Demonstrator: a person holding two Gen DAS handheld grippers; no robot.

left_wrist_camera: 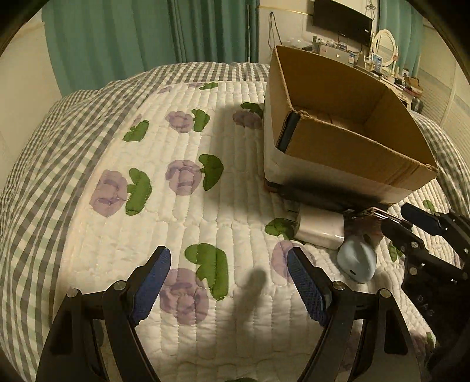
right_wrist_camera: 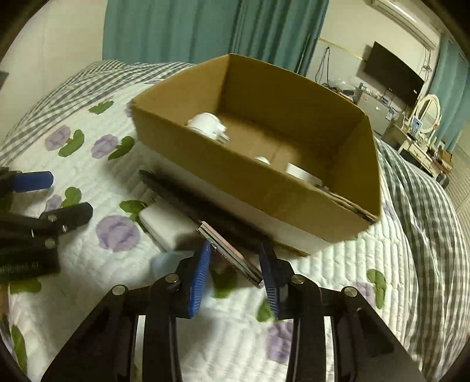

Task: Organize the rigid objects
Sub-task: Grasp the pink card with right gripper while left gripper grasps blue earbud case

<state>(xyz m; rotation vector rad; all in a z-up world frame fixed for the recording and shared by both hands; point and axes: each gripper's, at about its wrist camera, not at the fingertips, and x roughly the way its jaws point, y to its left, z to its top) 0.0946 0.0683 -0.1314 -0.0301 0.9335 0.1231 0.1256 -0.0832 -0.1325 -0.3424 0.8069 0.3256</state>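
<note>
A cardboard box stands on the quilted bed, with white items inside; it also shows in the left wrist view. In front of it lie a long black object, a white charger, a pale blue mouse-like object and a thin flat metallic object. My right gripper is shut on the flat metallic object, lifted off the quilt; it shows at the right edge of the left wrist view. My left gripper is open and empty over the quilt.
The floral quilt has a grey checked border that falls away at the edges. A teal curtain, a wall TV and a cluttered dresser with a round mirror stand behind the bed.
</note>
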